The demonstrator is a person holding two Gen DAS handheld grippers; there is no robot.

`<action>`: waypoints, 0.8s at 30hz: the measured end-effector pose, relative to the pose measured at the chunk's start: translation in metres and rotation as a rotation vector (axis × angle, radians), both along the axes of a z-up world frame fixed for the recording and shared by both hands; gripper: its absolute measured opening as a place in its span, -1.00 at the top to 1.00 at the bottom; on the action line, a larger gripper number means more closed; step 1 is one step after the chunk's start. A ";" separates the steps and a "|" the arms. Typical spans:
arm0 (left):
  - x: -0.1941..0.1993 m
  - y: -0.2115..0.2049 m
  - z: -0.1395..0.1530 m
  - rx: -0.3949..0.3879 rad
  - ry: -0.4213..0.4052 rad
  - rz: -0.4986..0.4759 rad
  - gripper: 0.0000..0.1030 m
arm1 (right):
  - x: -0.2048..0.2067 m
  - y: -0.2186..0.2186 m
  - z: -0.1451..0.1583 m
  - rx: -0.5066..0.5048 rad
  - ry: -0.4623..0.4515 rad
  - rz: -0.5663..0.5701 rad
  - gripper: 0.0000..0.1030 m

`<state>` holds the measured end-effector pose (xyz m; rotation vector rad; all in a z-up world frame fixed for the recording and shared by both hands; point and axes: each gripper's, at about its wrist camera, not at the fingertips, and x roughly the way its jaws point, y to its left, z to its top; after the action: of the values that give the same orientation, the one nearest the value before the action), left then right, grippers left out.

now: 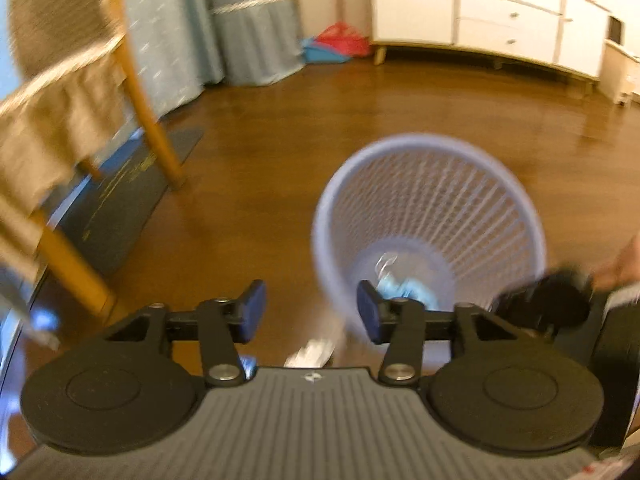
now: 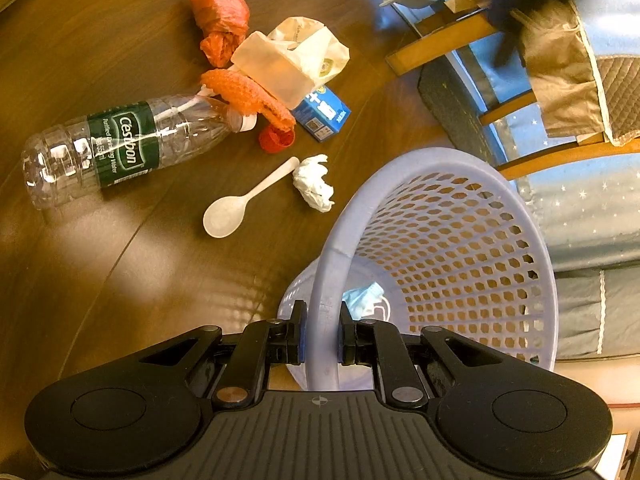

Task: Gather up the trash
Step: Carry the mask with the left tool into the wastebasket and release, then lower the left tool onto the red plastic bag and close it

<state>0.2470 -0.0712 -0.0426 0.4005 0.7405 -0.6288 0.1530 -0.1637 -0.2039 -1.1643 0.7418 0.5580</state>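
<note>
A pale lilac mesh basket (image 2: 460, 184) stands on the brown floor, and my right gripper (image 2: 322, 334) is shut on its near rim. A light blue crumpled item (image 2: 362, 300) lies at its bottom. In the left wrist view my left gripper (image 1: 311, 310) hovers open and empty just left of the blurred basket (image 1: 432, 148). Trash lies scattered left of the basket: a clear plastic bottle (image 2: 116, 148), white spoon (image 2: 236, 206), crumpled tissue (image 2: 314, 182), red cap (image 2: 274, 140), blue box (image 2: 322, 112), orange net (image 2: 248, 94), white paper bag (image 2: 308, 50), and red plastic bag (image 2: 218, 10).
A wooden chair (image 1: 68, 120) with a tan cushion stands at left on a dark mat (image 1: 120, 196). Blue curtains (image 1: 224, 24) and a white cabinet (image 1: 500, 12) line the far wall. A hand (image 1: 620, 264) shows at the right edge. Chair legs (image 2: 516, 108) stand right of the basket.
</note>
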 end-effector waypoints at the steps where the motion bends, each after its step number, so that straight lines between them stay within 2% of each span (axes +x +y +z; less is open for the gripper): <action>1: -0.004 0.011 -0.006 0.017 0.015 0.024 0.02 | 0.000 0.000 0.000 -0.004 -0.005 0.001 0.80; 6: -0.027 0.065 -0.039 0.110 0.058 0.107 -0.08 | -0.001 0.000 -0.003 -0.018 -0.012 0.007 0.80; 10: -0.038 0.099 -0.064 0.151 0.083 0.172 -0.12 | 0.000 0.002 -0.005 -0.026 -0.014 0.008 0.80; 13: -0.046 0.114 -0.081 0.185 0.092 0.177 -0.15 | 0.000 0.004 -0.006 -0.029 -0.015 0.011 0.80; 15: -0.051 0.124 -0.091 0.206 0.090 0.179 -0.25 | 0.002 0.004 -0.006 -0.025 -0.016 0.005 0.80; 24: -0.051 0.161 -0.140 0.316 0.094 0.202 -0.26 | 0.005 0.009 -0.004 -0.030 -0.013 -0.010 0.80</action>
<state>0.1962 0.0900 -0.1823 0.5805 0.9613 -0.3422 0.1578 -0.1544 -0.2083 -1.1901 0.7468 0.5320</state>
